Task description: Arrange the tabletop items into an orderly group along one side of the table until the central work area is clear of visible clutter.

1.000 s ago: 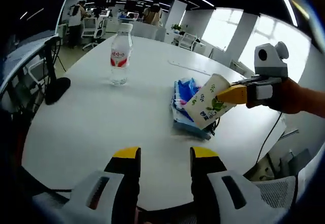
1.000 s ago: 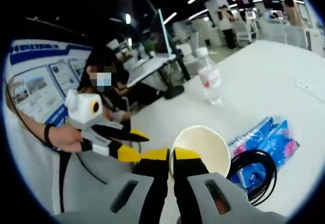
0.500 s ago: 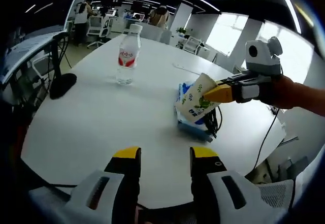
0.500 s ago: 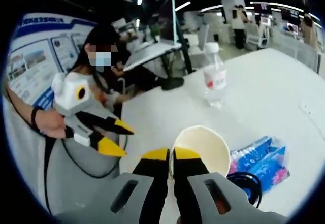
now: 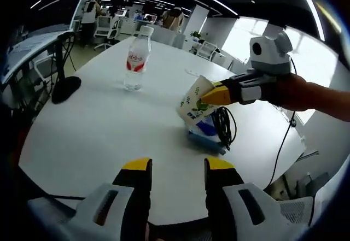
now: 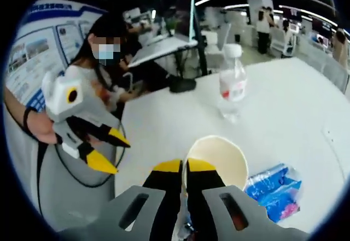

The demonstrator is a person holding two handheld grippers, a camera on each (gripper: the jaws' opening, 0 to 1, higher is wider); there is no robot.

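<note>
While the white table (image 5: 98, 126) has its middle mostly bare, the water bottle (image 5: 135, 58) stands upright on the far side, ahead and a bit left of the cup. The right gripper (image 6: 182, 167) is clamped on the paper cup (image 6: 215, 162) rim, cup tilted in the air above the blue packet (image 5: 206, 133) and black cable (image 5: 224, 126). The left gripper (image 5: 176, 167) hangs open with nothing in it, so right's clearly the nearer one.

Opposed low views across one shared white table (image 5: 98, 126)
</note>
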